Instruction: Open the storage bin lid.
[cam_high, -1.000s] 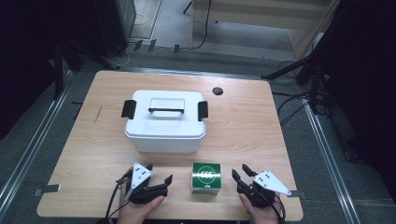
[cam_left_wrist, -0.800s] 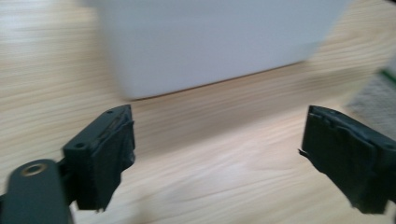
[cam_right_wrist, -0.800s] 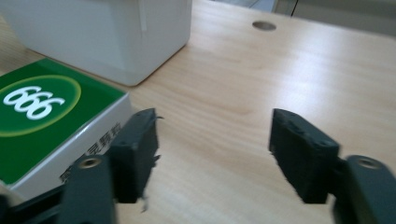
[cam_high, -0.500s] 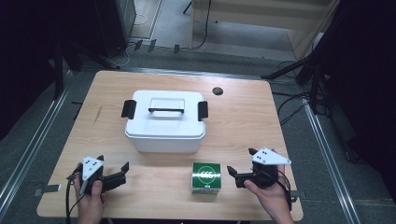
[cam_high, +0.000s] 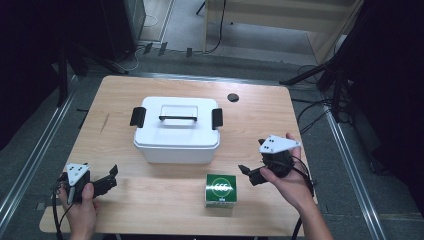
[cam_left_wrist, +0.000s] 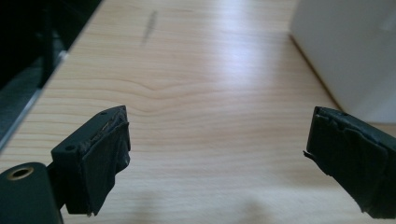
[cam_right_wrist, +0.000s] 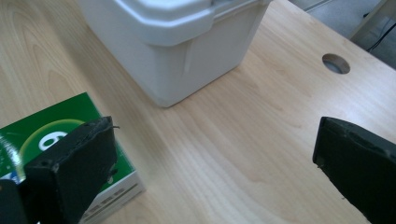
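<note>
While both tongs gaped empty, the green box (cam_high: 220, 189) lay just left of the right tongs (cam_high: 250, 174), far from the left tongs (cam_high: 111, 178).

1. A lab or recording room, not a home.
2. The wooden counter (cam_high: 165, 200) under the tongs has a round cable hole (cam_high: 233, 97) and stands alone on grey floor.
3. Metal rails (cam_high: 30, 165) run along the floor on both sides.
4. Black stands (cam_high: 345, 75) and loose cables (cam_high: 310, 107) lie beyond, against dark surroundings.
</note>
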